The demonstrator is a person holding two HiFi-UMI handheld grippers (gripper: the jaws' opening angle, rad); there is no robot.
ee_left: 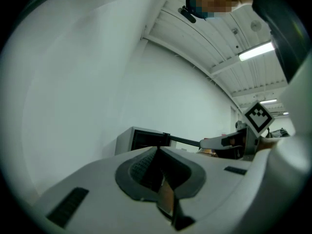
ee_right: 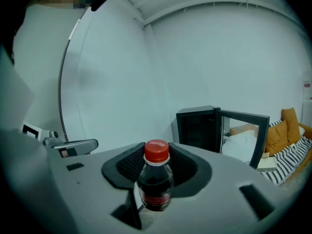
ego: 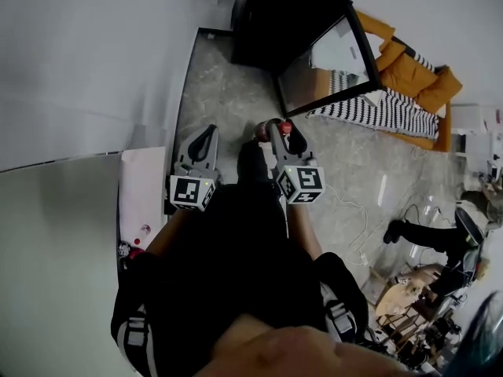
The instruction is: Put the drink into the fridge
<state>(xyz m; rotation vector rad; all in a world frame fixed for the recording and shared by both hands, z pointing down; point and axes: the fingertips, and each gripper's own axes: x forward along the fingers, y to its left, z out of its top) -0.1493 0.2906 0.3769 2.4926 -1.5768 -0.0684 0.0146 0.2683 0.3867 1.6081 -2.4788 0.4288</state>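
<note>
Right gripper (ee_right: 157, 151) has its jaws partway closed on the cola bottle (ee_right: 156, 182), holding it upright. The fridge (ee_right: 197, 128) sits well ahead at centre-right of the frame, with its door (ee_right: 243, 133) swung open. Left gripper (ee_left: 157, 150) looks closed and empty, I think. My worry is the smooth plastic sliding down through the pads, or the bottle clipping that door edge going in.

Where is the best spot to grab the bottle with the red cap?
Probably the bottle's round dark middle, under the red cap, squeezed from both sides. It stands upright, and the body is wider than the neck, so it likely won't slip or tip. The right tongs grip it that way now.
</note>
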